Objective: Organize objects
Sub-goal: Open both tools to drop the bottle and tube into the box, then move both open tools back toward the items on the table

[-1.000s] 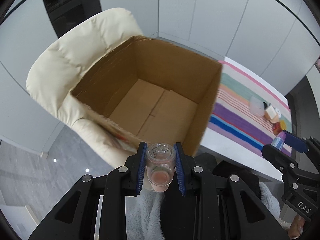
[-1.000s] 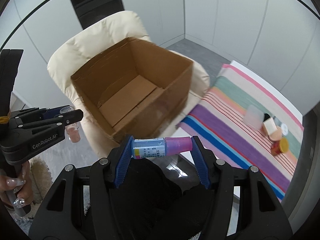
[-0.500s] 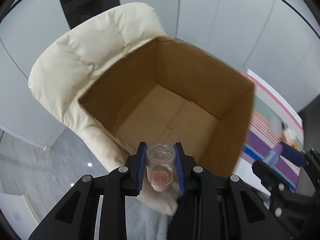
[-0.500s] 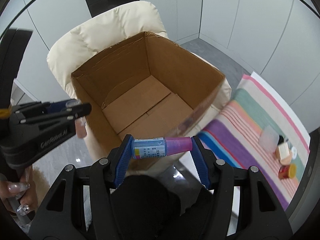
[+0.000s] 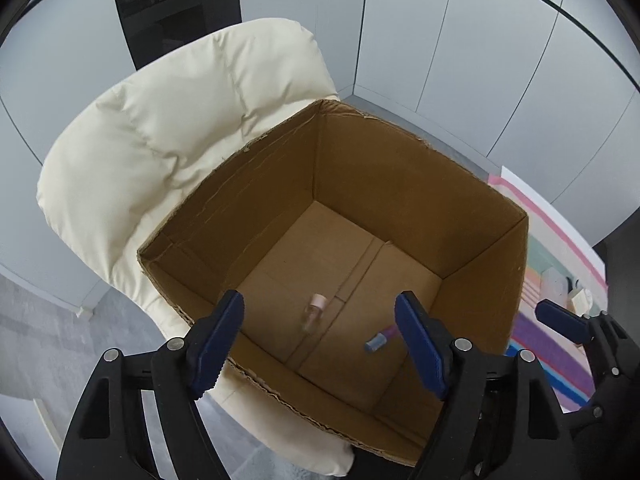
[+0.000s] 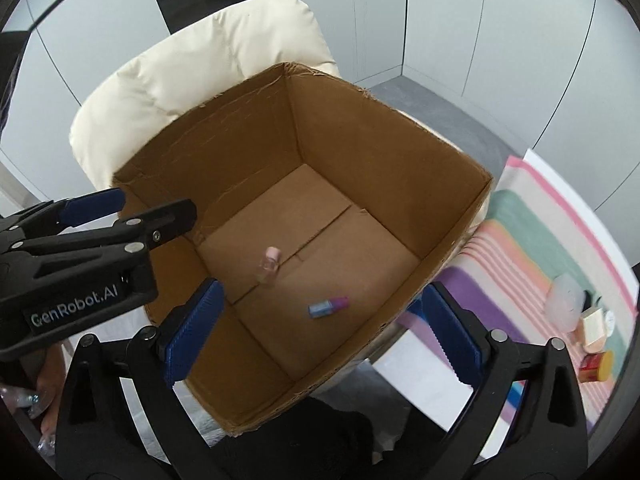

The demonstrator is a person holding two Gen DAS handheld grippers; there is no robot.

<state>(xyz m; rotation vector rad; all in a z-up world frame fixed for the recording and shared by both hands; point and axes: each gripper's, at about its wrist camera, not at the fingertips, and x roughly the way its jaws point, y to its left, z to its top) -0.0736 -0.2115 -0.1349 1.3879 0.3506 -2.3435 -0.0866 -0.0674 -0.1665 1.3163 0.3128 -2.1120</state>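
Left gripper [image 5: 320, 336] is opening, nothing between its jaws; the clear pink-capped bottle [image 6: 269, 263], seemingly mid-fall, could bounce off the cardboard box [image 6: 452, 204] floor. Right gripper [image 6: 320, 330] is opening too, empty; the blue-and-pink bottle [image 6: 328, 307] may roll toward the near wall.

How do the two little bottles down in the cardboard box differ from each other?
The clear bottle has a pale pink cap and a see-through body; the blue bottle has a purple-pink cap and a blue label. The clear bottle is near the middle seam of the box floor; the blue bottle is nearer the camera side. Both look blurred, so their exact pose is unclear. Both are small, capped, and inside the box, free of either gripper.
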